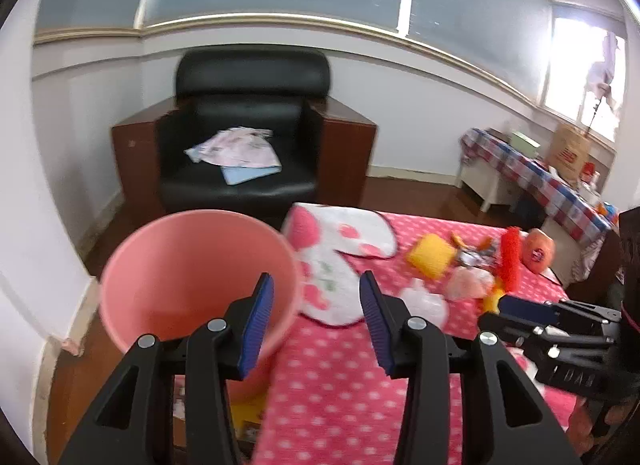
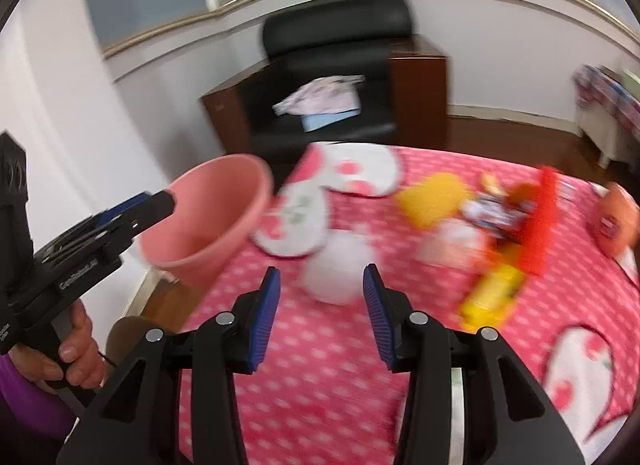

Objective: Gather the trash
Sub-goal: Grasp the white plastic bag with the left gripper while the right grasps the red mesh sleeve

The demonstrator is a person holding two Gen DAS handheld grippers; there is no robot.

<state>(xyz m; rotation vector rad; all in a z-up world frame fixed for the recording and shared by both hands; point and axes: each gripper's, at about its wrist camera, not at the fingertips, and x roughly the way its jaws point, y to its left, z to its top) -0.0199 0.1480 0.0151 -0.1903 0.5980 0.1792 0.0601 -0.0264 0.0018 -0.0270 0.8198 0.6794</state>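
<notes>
- The tabletop (image 1: 332,389) wears a pink cloth with white polka dots and large white patches printed with pink shapes; it fills the lower right of both views.
- The left claw (image 1: 316,297) is open, nothing between its blue pads — one finger overlaps the rim of the pink bin (image 1: 192,285), which stands off the tabletop's left edge at about 9 o'clock from the claw.
- The right claw (image 2: 320,289) is open too and empty; a crumpled white wad of trash (image 2: 336,273) lies on the cloth just beyond its fingertips, at 12 o'clock.
- More clutter sits at 1 to 2 o'clock from the right claw: a yellow sponge-like block (image 2: 432,199), a red bristly brush (image 2: 538,221), shiny crumpled wrappers (image 2: 492,211), a yellow item (image 2: 494,293) and an orange round object (image 2: 612,221) — all blurred.
- In the right wrist view the bin tilts with its mouth towards the tabletop, the left claw at its rim.
- Beyond the tabletop at 12 o'clock stands a black leather armchair (image 1: 240,145) with wooden sides, with folded cloths (image 1: 236,153) on its seat.
- White lower walls, a gilt moulding and blue-grey upper panels enclose the room; the floor is dark wood.
- At 2 o'clock in the left wrist view, a side table with a checked cloth (image 1: 532,177) stands beneath a bright window (image 1: 580,69).
</notes>
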